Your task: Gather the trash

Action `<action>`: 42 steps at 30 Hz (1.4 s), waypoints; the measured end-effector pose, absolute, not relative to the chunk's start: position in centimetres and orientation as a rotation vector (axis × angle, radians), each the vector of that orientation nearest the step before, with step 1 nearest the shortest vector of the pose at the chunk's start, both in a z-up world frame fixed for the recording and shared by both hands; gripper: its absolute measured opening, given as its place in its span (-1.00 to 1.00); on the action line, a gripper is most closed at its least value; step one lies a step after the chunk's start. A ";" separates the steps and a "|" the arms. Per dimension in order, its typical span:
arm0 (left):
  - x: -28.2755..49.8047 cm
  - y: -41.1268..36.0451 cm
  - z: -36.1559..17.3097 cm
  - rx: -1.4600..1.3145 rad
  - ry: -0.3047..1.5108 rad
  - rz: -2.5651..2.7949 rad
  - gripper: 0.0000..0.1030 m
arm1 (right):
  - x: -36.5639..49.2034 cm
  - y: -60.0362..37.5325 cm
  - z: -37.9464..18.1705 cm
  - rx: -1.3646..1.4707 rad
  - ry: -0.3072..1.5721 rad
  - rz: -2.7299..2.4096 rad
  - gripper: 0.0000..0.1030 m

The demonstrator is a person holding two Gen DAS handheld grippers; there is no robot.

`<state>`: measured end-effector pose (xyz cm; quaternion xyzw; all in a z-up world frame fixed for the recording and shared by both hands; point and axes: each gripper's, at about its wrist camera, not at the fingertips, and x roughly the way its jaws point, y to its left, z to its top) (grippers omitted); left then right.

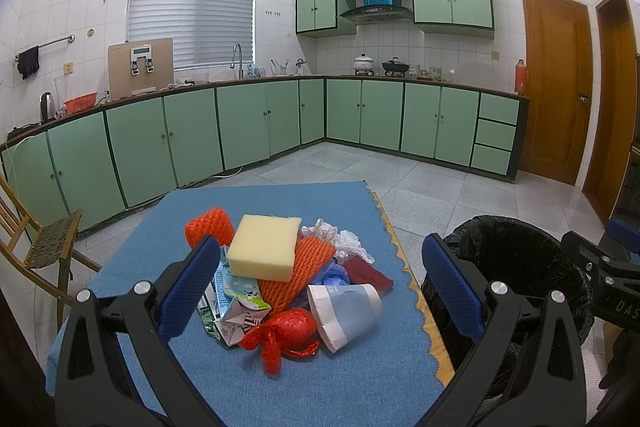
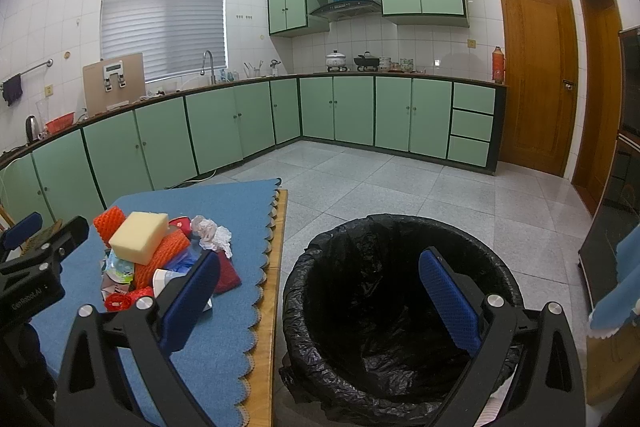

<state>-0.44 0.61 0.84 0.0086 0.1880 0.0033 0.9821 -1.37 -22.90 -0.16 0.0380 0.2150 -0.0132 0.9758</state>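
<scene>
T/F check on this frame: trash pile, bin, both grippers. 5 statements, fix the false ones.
1. The yellow sponge sits on top of the trash pile. True.
2. The bin has a white liner. False: the liner is black.
3. The left gripper is shut on the paper cup. False: it is open, holding nothing.
4. The right gripper is open, with the bin ahead of it. True.
5. The pile lies on bare wood. False: it lies on a blue mat.
</scene>
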 end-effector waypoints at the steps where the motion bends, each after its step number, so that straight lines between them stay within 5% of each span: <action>1: -0.5 0.7 0.9 0.017 0.379 0.006 0.90 | -1.2 -22.7 -0.5 0.077 0.435 -0.026 0.88; 17: 3.0 7.0 0.1 0.035 0.420 0.117 0.90 | 1.5 -19.0 -1.7 0.050 0.465 0.063 0.88; 42: 5.8 14.8 -7.5 0.019 0.575 0.261 0.90 | 10.0 -7.1 -12.0 -0.086 0.683 0.271 0.88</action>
